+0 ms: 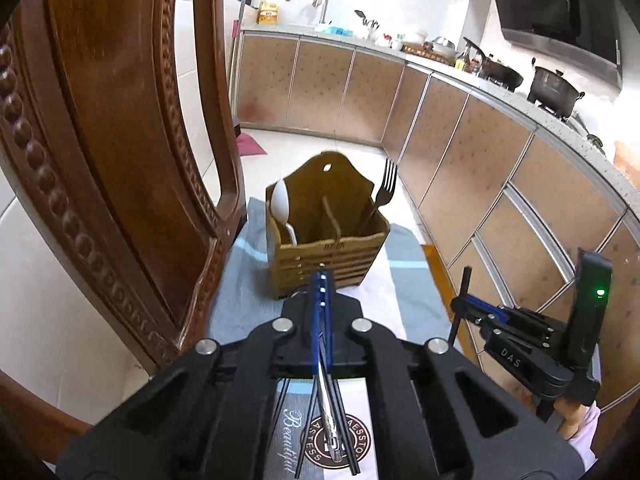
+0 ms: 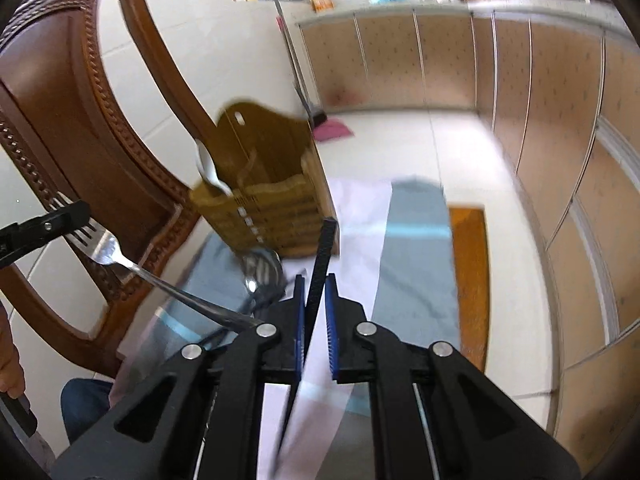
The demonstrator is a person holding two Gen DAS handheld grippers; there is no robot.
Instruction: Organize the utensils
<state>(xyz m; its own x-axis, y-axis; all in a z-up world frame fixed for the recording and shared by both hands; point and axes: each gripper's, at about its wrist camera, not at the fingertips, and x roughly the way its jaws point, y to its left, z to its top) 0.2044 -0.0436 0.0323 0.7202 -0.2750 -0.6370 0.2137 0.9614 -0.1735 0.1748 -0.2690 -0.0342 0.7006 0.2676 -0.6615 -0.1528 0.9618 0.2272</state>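
A tan utensil holder stands on a cloth-covered surface, with a white spoon in its left slot and a fork in its right slot. My left gripper is shut on a metal fork; its handle hangs below the fingers, over black chopsticks. In the right wrist view the left gripper pinches that fork by its tines. My right gripper holds a black chopstick between its blue pads, near the holder.
A carved wooden chair stands close on the left. Kitchen cabinets and a counter with pots run along the right. A ladle lies on the cloth in front of the holder. A wooden stool edge shows right.
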